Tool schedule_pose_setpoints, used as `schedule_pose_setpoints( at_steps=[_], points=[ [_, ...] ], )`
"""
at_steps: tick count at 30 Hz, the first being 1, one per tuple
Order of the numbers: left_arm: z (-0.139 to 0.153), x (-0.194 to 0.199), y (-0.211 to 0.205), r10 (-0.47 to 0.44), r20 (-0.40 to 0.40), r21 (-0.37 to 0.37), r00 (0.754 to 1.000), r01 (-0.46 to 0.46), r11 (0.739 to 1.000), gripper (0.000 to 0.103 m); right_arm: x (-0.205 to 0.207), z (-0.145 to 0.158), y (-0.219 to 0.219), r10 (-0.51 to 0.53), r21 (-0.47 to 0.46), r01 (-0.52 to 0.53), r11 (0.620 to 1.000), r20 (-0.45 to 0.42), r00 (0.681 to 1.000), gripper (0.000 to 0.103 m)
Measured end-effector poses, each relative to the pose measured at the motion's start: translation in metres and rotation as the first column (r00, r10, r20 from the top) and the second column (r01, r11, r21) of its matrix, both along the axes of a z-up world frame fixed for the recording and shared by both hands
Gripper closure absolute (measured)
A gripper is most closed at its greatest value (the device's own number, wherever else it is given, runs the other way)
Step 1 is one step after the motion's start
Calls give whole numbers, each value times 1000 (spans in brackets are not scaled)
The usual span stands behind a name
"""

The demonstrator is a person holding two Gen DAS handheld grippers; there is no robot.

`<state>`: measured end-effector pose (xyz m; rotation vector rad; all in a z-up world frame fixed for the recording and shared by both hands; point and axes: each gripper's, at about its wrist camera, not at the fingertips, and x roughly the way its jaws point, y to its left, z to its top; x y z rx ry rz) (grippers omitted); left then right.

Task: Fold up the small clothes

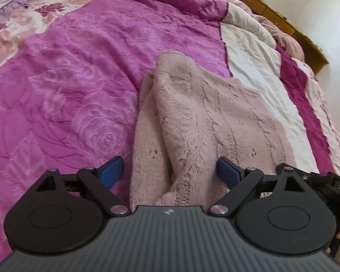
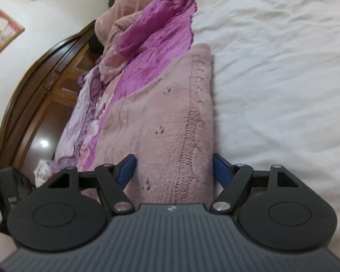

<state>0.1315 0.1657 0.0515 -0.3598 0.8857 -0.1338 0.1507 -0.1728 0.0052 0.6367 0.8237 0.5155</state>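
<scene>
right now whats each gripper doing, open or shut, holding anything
Left gripper: open, jaws astride the pink fuzzy garment, gripping nothing.
Right gripper: open, jaws astride the same garment's edge, gripping nothing.

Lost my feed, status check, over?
Left gripper open, right gripper open, both straddling the pink fuzzy garment. Garment bunched, part-folded on the bedspread. Nothing in the way.

The left gripper [image 1: 170,172] hangs with jaws spread around a fuzzy pink garment [image 1: 206,117], magenta quilt [image 1: 68,90] to its left
</scene>
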Motion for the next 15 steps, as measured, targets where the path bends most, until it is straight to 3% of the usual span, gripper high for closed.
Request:
schedule_pose_setpoints(
  at_steps=[3,4,5,7,10,15],
  points=[
    [-6,4,0,-38,22,-98,999,40,994,14,9,-2,4,11,23,-11,1000,-10,1000,28],
    [-8,4,-1,-51,34,-139,998,56,989,20,13,-3,5,11,37,-11,999,-18,1000,28],
    [-10,4,-4,-52,43,-148,998,58,987,24,16,-3,5,16,49,-15,999,-22,1000,31],
    [-10,2,-10,-45,70,-121,997,53,991,33,20,0,6,21,76,-18,997,-36,999,45],
    [-6,0,-7,-16,84,-157,996,29,987,52,21,12,8,23,97,-22,995,-12,1000,53],
    [7,-2,-2,17,93,-245,996,6,969,59,16,42,5,26,142,-29,989,25,999,56]
  ],
)
